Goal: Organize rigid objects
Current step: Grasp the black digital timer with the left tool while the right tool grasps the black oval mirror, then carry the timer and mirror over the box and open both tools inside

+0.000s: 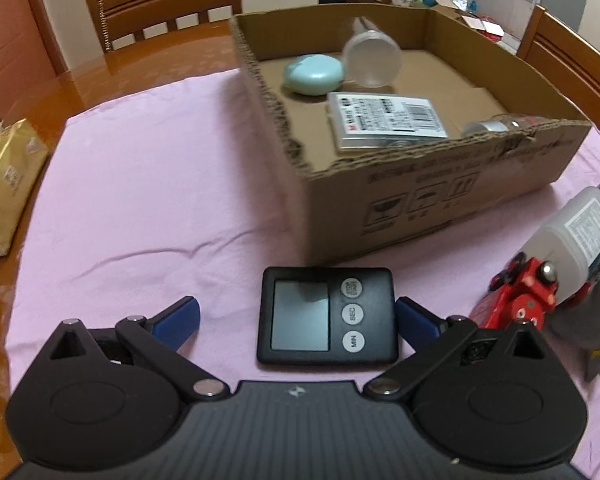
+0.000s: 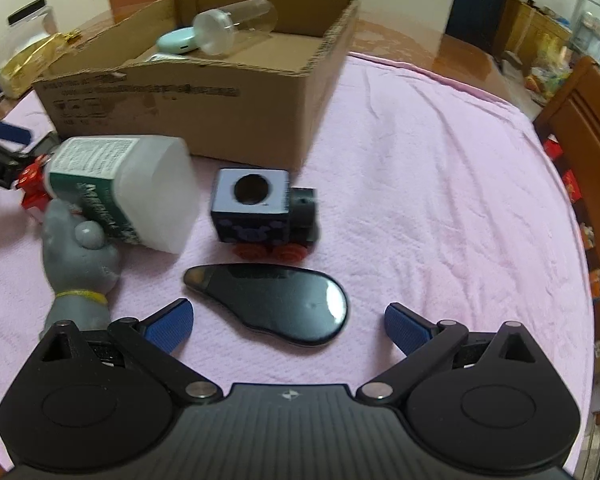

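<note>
While both pairs of tongs stand wide apart and hold nothing, you have loose things waiting on the pink cloth (image 2: pixel 420 184) that covers the tabletop. Your left tongs (image 1: pixel 298 318) bracket a flat black digital timer (image 1: pixel 325 315) lying face up; its right edge sits just beside the right finger, so closing off-centre could push it sideways instead of gripping it. Your right tongs (image 2: pixel 288 326) hover over a glossy black teardrop-shaped object (image 2: pixel 272 304), low and smooth, likely to slip out or drag the cloth into wrinkles. Close by stand a toy train (image 2: pixel 266 210), a white bottle (image 2: pixel 132 188) lying tilted against a grey figurine (image 2: pixel 78 264), and a red toy (image 1: pixel 520 298); a wide sweep could knock them. Beyond sits the cardboard box (image 1: pixel 432 192), already holding several items, whose ragged front wall could catch a low carry.
</note>
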A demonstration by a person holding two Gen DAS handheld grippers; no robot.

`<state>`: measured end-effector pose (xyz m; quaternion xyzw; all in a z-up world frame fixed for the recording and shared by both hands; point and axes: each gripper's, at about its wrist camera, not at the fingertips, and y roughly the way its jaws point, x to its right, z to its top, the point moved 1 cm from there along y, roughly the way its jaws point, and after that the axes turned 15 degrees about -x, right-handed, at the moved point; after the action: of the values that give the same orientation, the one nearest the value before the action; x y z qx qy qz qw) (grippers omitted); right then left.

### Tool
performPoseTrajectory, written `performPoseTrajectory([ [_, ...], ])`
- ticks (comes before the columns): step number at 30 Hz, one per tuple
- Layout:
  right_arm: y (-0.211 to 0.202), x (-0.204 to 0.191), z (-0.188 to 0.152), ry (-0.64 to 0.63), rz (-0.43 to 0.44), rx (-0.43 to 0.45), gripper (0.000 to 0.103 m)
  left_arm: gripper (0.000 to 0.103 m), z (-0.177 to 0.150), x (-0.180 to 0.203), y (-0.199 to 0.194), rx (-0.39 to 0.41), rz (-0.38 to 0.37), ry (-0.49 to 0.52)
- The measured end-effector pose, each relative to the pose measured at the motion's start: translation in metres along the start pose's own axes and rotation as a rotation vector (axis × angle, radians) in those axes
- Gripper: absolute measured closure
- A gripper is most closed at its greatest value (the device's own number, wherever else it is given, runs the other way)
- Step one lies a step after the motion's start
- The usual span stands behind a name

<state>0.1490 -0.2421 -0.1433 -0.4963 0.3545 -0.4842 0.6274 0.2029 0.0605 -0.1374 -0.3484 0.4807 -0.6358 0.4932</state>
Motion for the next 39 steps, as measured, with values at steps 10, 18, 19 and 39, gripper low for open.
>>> performPoseTrajectory([
  [10, 0.001, -0.014, 0.004, 0.124, 0.003, -0.009, 0.000, 0.001, -0.003, 0.005, -0.001, 0.013, -0.005, 0.038],
  [18, 0.003, -0.022, 0.009, 0.178, -0.031, 0.015, 0.005, 0.019, -0.001, 0.008, -0.005, 0.013, -0.049, 0.070],
  [19, 0.001, -0.022, 0.009, 0.178, -0.032, 0.017, 0.010, 0.024, -0.001, 0.009, -0.006, 0.014, -0.050, 0.074],
  [39, -0.037, -0.013, 0.010, 0.093, -0.010, -0.012, 0.010, 0.034, -0.002, 0.015, -0.047, -0.059, -0.064, 0.173],
])
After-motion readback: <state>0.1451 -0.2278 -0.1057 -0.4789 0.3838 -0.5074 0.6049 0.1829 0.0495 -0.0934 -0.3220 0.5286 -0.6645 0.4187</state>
